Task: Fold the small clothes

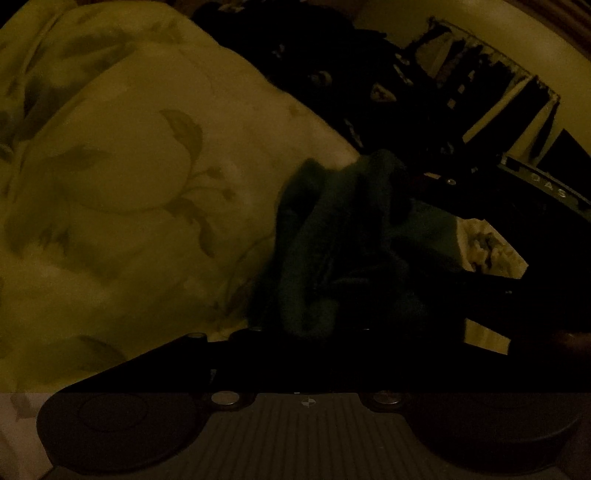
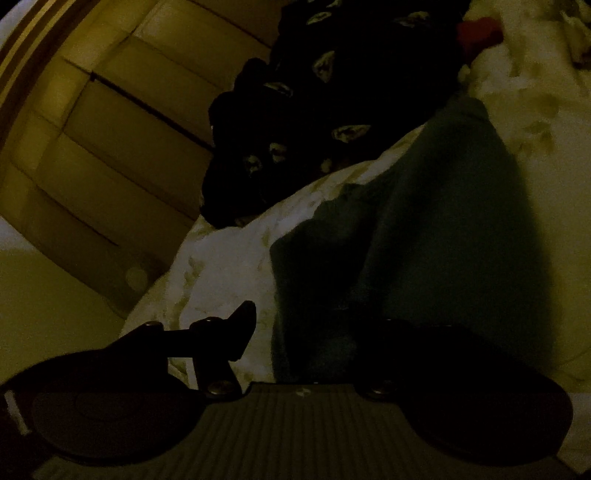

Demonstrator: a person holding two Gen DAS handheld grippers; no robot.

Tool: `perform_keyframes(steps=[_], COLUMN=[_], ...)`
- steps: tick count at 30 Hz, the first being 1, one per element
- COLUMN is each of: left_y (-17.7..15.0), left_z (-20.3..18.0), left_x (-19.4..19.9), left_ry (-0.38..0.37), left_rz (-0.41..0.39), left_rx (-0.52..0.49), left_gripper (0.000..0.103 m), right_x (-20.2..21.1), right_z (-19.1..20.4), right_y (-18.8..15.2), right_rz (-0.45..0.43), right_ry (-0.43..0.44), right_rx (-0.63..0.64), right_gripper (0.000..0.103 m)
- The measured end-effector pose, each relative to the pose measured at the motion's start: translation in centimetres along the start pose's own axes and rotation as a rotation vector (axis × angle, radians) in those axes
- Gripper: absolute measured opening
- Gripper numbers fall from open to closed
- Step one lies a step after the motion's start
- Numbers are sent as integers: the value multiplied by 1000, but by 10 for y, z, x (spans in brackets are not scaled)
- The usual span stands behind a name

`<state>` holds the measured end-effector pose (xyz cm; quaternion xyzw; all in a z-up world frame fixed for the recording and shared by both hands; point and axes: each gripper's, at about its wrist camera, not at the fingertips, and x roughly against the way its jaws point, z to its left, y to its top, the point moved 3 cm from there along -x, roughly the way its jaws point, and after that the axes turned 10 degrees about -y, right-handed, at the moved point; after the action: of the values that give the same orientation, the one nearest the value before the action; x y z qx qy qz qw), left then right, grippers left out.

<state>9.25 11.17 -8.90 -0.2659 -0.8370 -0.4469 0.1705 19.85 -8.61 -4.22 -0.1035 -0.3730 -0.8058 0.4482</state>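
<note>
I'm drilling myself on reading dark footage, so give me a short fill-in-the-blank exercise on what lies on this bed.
1. The small garment being handled is dark ____ in colour.
2. It lies on a pale bedspread printed with ____.
3. Beyond it lies a ____ cloth with pale patches.
4. In the right wrist view a small ____ item shows near the top edge.

Missing words: green; leaves; black; red
</note>
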Motion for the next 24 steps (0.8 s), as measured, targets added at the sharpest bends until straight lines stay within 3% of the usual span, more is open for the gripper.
perform_keyframes(steps=[9, 14, 17, 21, 24], left_y=[8, 31, 47, 59, 60], left_z=[1, 4, 11, 13, -7], left_x=[2, 17, 21, 25, 20], left_ry=[-8, 87, 116, -37, -169], left_rz=[4, -117, -122, -86, -28], left_rx=[-9, -104, -128, -81, -130], left_gripper=[103, 103, 103, 103, 103], right_x=[21, 41, 54, 67, 71], right_z=[3, -10, -27, -62, -86], right_y=[-2, -3, -6, -11, -18], right_rz=[-80, -124, -152, -158, -143], right_ry=[-94, -144, -182, -182, -138], right_rx=[96, 147, 155, 70, -23], right_gripper=[71, 73, 76, 77, 77])
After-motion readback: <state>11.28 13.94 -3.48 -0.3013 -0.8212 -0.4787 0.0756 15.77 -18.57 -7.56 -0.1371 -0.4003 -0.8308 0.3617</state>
